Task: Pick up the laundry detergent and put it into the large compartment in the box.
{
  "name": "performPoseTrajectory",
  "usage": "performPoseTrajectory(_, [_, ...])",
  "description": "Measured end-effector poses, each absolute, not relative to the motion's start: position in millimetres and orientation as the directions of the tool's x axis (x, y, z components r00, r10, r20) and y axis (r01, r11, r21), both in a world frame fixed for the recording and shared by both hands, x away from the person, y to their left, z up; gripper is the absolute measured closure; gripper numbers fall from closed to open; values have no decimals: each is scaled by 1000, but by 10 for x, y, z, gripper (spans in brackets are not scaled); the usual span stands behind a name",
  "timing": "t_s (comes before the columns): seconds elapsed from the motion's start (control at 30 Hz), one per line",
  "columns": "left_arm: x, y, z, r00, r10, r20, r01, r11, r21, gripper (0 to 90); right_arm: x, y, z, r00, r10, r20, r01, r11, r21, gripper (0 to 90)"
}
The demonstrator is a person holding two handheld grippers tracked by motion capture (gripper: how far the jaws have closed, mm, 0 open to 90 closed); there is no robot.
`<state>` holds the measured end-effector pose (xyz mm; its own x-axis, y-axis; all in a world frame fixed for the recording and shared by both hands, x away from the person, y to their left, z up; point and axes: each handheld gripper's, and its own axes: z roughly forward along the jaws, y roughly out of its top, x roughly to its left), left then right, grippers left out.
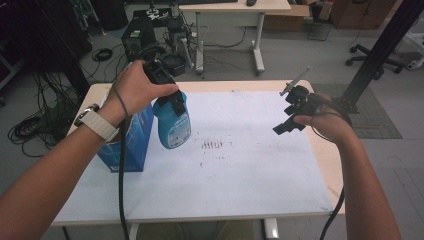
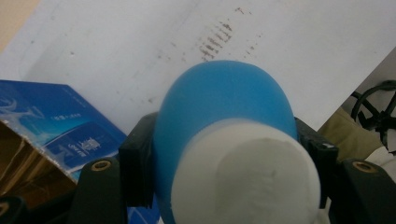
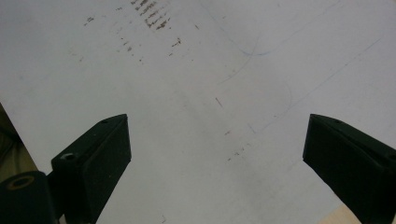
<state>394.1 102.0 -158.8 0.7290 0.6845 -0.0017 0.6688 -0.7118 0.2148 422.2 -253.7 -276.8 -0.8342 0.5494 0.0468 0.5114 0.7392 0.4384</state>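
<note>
A blue bottle [image 1: 172,125] with a white cap [image 2: 252,177] hangs above the white sheet [image 1: 235,170], held near its top by my left gripper [image 1: 175,102]. Seen from the left gripper view, its black jaws press on both sides of the bottle's neck [image 2: 224,107]. Just left of the bottle an open blue carton [image 1: 132,142] stands on the table. My right gripper [image 1: 290,124] hovers over the sheet's right part, open, its jaws wide apart and nothing between them [image 3: 217,154].
Dark smudge marks [image 1: 212,145] sit mid-sheet. The wooden table edge [image 1: 327,165] shows right of the sheet. Beyond the table are cables [image 1: 35,125], a black equipment stand [image 1: 150,30], a second desk [image 1: 235,10] and a chair base [image 1: 372,57].
</note>
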Motion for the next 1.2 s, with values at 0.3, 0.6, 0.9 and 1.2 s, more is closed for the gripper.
performPoseTrajectory(0.3, [3980,1075,-1465,681,732,2,715,-666,215,373,4224,-2525,-2754,-836,546,46,508,740,441,79])
performPoseTrajectory(0.6, [3987,1142,-1302,610,792,-3,774,-595,216,374,4235,-2506,-2766,-840,542,39,502,747,436,79])
performPoseTrajectory(0.9, [3979,1225,-1111,562,827,4,806,-548,224,373,4246,-2460,-2778,-844,534,42,496,750,437,79])
performPoseTrajectory(1.2, [3972,1325,-910,497,867,-14,845,-481,236,374,4247,-2476,-2768,-843,537,41,497,747,441,79])
